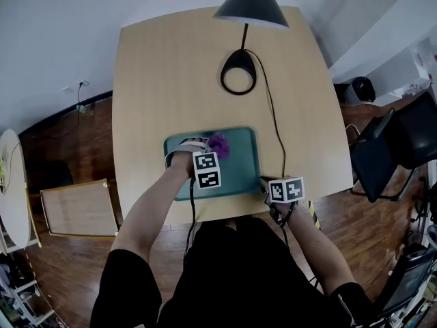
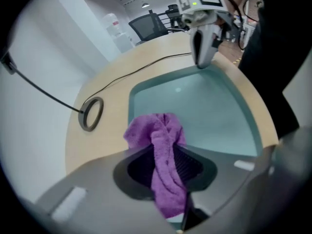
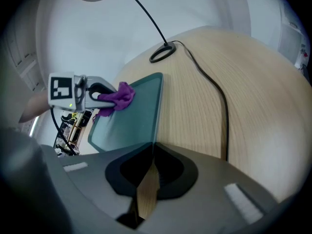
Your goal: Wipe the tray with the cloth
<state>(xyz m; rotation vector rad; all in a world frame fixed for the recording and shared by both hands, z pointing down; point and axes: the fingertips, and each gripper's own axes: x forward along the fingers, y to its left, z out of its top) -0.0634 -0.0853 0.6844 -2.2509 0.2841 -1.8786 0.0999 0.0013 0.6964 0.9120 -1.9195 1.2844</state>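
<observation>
A teal tray point(image 1: 242, 173) lies near the front edge of the wooden table. My left gripper point(image 1: 213, 149) is over the tray's far side, shut on a purple cloth point(image 1: 218, 144). In the left gripper view the cloth point(image 2: 163, 145) runs between the jaws, and its bunched end lies over the tray's point(image 2: 204, 111) corner rim. My right gripper point(image 1: 265, 182) sits at the tray's near right corner. Its jaws stand closed on the rim there point(image 3: 155, 130), as the left gripper view also shows of the right gripper point(image 2: 201, 62). The right gripper view shows the left gripper point(image 3: 109, 97) with the cloth point(image 3: 119, 95).
A desk lamp's ring base point(image 1: 238, 74) stands on the table behind the tray, under its dark shade point(image 1: 251, 4). Its black cable point(image 1: 276, 128) runs along the table right of the tray. An office chair point(image 1: 392, 149) stands off the table's right side.
</observation>
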